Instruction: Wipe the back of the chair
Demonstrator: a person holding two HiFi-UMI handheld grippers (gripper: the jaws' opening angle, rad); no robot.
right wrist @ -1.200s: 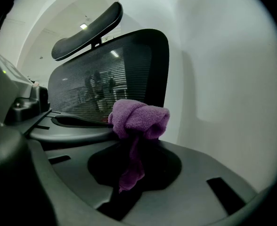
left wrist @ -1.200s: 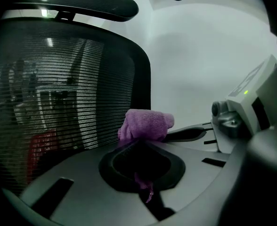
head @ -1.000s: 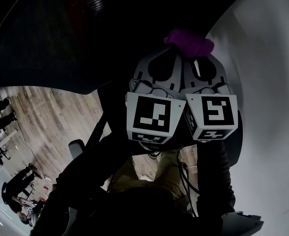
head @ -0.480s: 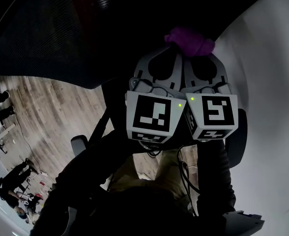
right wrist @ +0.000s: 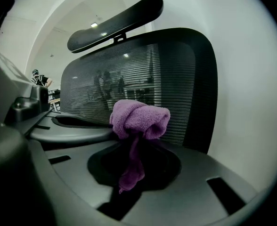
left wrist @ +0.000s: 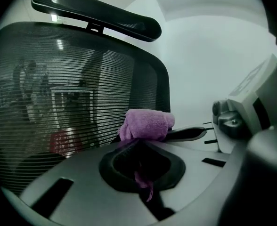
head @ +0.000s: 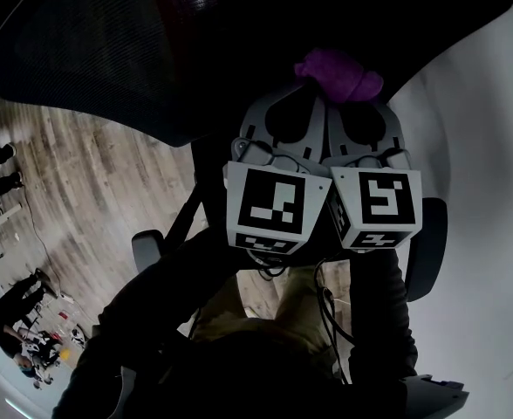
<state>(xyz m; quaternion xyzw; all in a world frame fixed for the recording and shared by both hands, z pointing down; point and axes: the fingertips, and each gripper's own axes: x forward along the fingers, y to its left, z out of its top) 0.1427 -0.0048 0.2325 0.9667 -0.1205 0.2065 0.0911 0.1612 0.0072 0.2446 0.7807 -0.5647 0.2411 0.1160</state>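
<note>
- Since a second ago the chair back [head: 152, 51] has swung. It now reaches the upper right corner of the head view, and more plank floor [head: 82, 199] shows at mid left.
- The left gripper [head: 313, 92], the right gripper [head: 351, 99] and the purple cloth [head: 337, 75] sit where they were, upper centre-right.
- Both grippers' jaws are closed on the cloth. Each gripper view shows the wad bunched at the tips and a tail hanging down between the jaws (the grippers lie side by side).
- Only the gripper views show the headrest [left wrist: 96, 13] above the back; the head view leaves it out.
- Only the right gripper view shows a person [right wrist: 38, 78] at far left and the white wall [right wrist: 251, 102] at right.
- In the head view the cloth lies at the back's lower right rim. The back spreads wide to its left, and the wall is bare to its right.
</note>
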